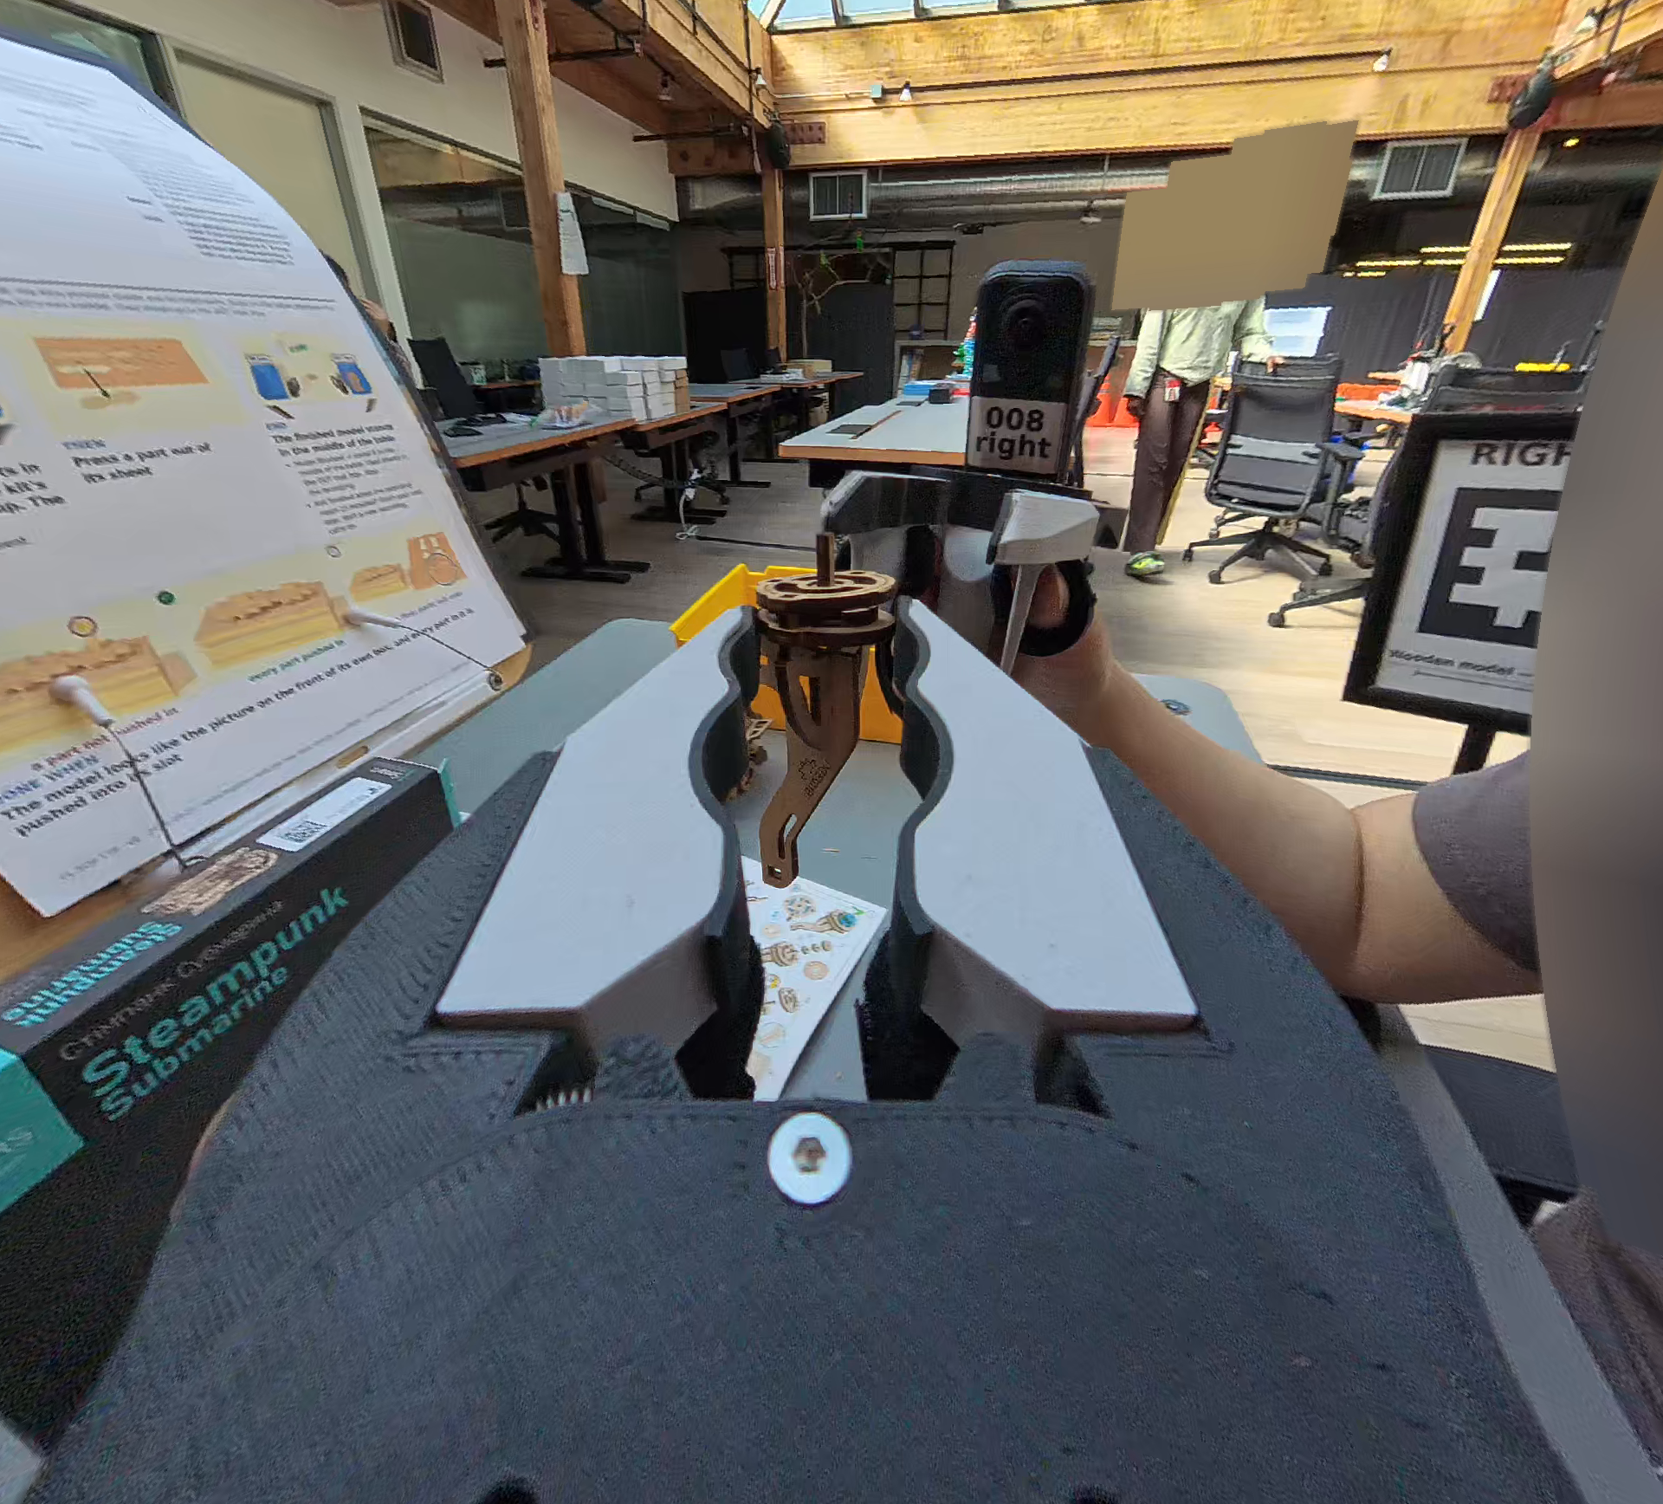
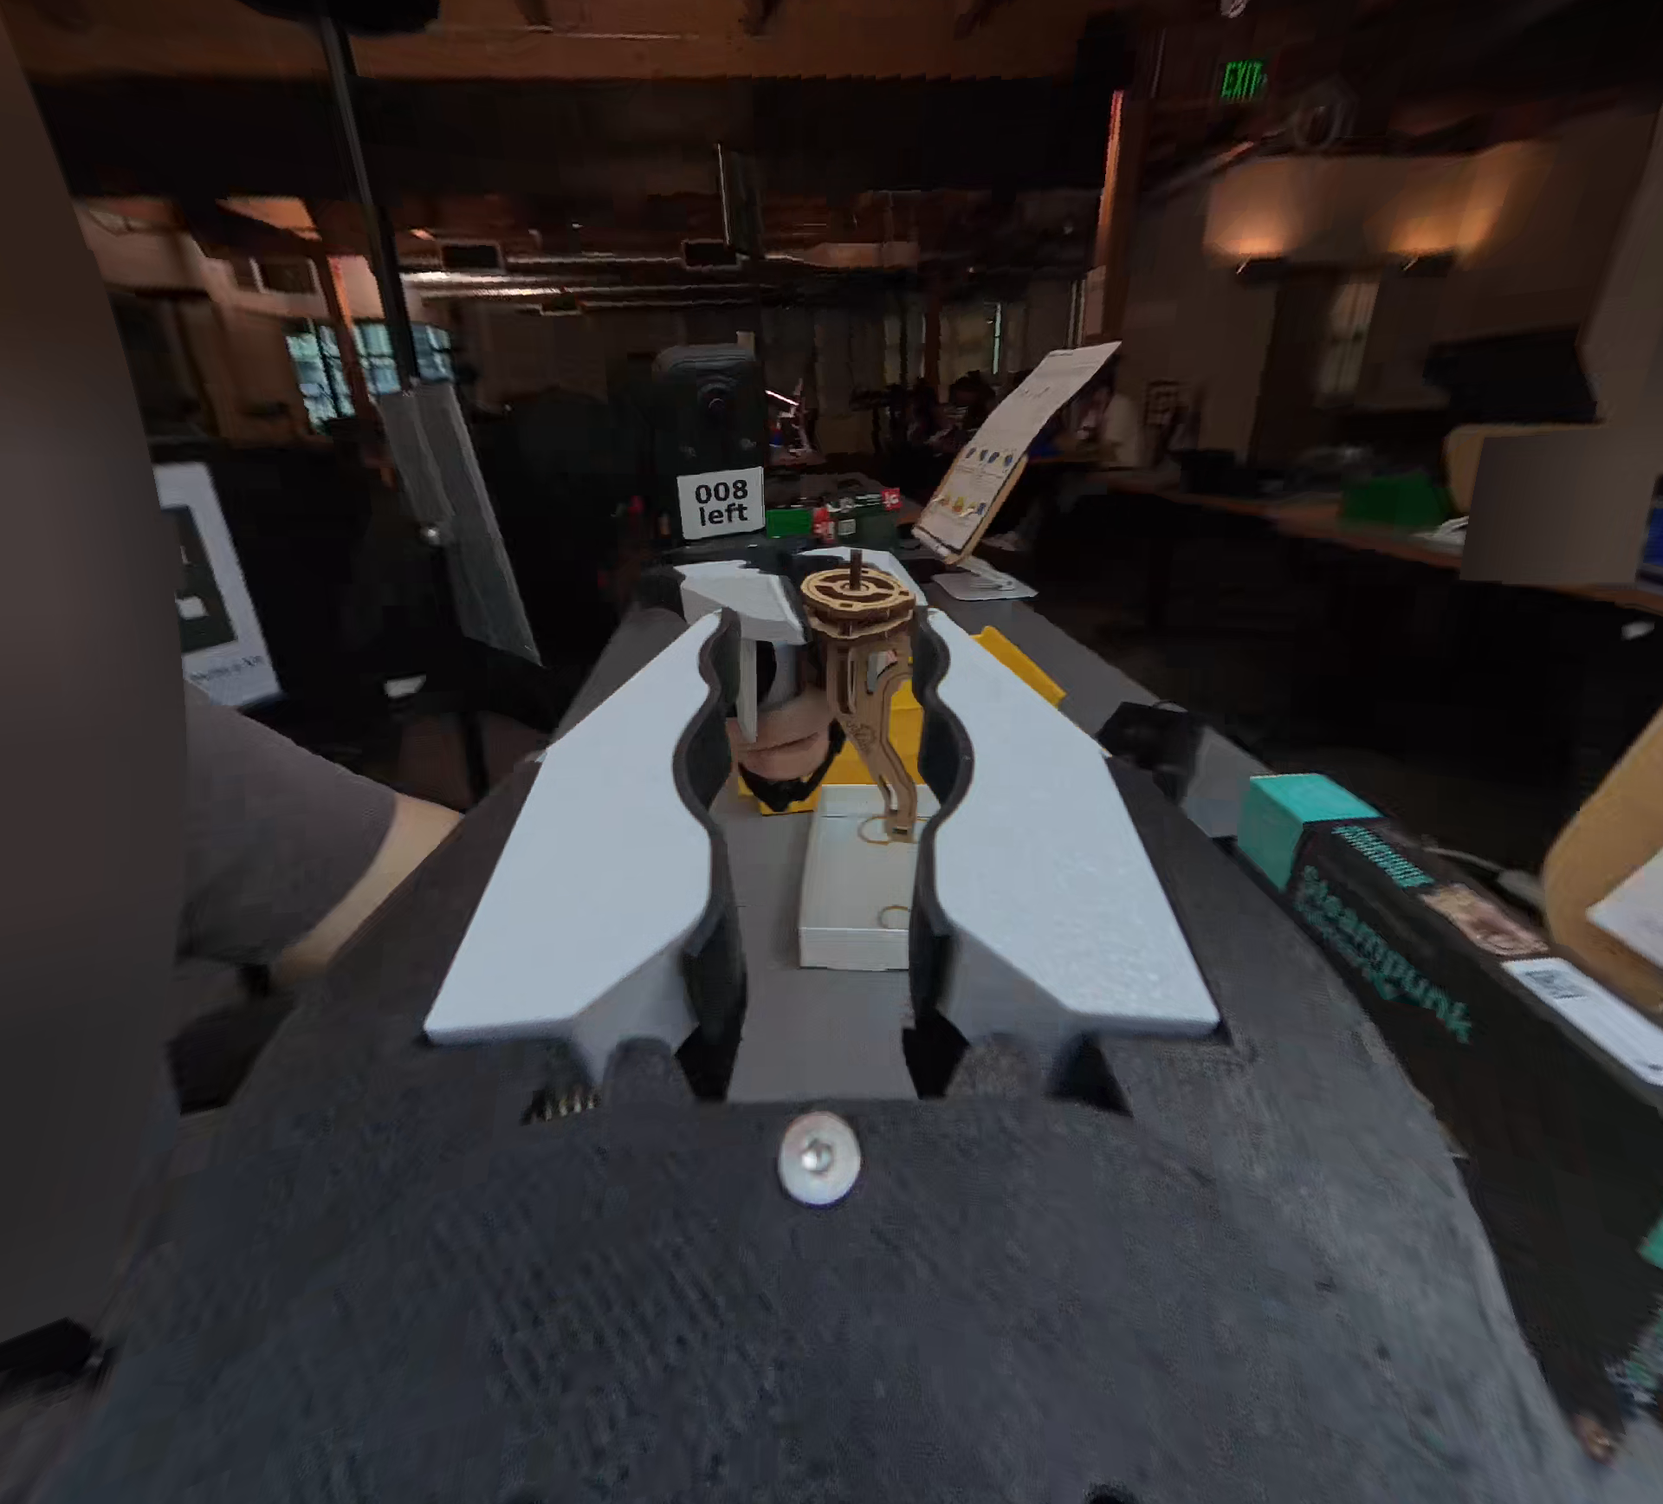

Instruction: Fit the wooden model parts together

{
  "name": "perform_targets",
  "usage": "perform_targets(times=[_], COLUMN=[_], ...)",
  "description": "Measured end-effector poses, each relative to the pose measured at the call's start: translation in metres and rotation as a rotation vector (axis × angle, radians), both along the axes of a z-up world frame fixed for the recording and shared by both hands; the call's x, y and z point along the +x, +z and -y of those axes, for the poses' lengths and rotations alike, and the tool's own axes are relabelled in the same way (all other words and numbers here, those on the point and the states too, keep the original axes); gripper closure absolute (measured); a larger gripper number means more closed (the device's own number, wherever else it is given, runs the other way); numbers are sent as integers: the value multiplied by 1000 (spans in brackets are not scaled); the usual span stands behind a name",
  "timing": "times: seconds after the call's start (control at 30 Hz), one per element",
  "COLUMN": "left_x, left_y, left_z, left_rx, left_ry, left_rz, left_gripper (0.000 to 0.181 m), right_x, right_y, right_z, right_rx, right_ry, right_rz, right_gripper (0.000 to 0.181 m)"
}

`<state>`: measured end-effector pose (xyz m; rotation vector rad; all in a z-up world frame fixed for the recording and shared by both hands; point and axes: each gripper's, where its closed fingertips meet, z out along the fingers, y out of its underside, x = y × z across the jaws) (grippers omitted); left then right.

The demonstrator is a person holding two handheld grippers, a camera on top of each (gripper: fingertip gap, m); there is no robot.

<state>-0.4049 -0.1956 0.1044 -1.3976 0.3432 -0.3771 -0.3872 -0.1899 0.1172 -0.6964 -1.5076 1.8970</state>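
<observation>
- Two pale grey fingers of the left gripper (image 1: 823,624) in the left wrist view, pinching the round top of the small brown laser-cut wooden model assembly (image 1: 821,678) between their tips.
- Held upright above the grey table (image 1: 585,678), with a short peg on top and a curved slotted arm hanging down.
- Facing it from just behind: the right gripper (image 1: 945,561), gripped by a person's hand (image 1: 1062,651), with one pale finger showing beside the model.
- Below the model, a white printed sheet of small pictures (image 1: 810,957); behind it, a yellow plastic bin (image 1: 720,606).
- At the left, a curved white instruction sheet (image 1: 180,426) and a dark cardboard box with teal lettering (image 1: 207,1011); at the right, a black-framed sign with a black-and-white marker (image 1: 1476,570).
- In the right wrist view, own fingers spread to either side of the model, close to the right-hand finger, with a finger of the left gripper filling the gap on the other side.
- Contact between the right gripper and the model: cannot tell.
- Underneath, a shallow white cardboard box (image 2: 846,903) holding two thin tan rings.
</observation>
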Motion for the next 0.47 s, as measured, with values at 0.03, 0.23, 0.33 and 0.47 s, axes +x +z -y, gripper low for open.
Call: perform_targets(times=[0.03, 0.23, 0.33, 0.47], left_x=[2, 13, 17, 27], left_y=[-1, -8, -14, -18], left_z=[0, 2, 0, 1], left_rx=[-33, -188, -252, -301], left_ry=[-37, -216, -254, -324], left_rz=[43, 254, 302, 338], left_gripper=[153, 153, 153, 153], right_x=[4, 19, 14, 11], right_y=[1, -14, -26, -31], right_z=[2, 16, 10, 18], right_rx=[147, 766, 949, 1001], right_ry=[-95, -363, -446, -442], right_rz=[-99, -370, -359, -357], right_gripper=[144, 140, 136, 136])
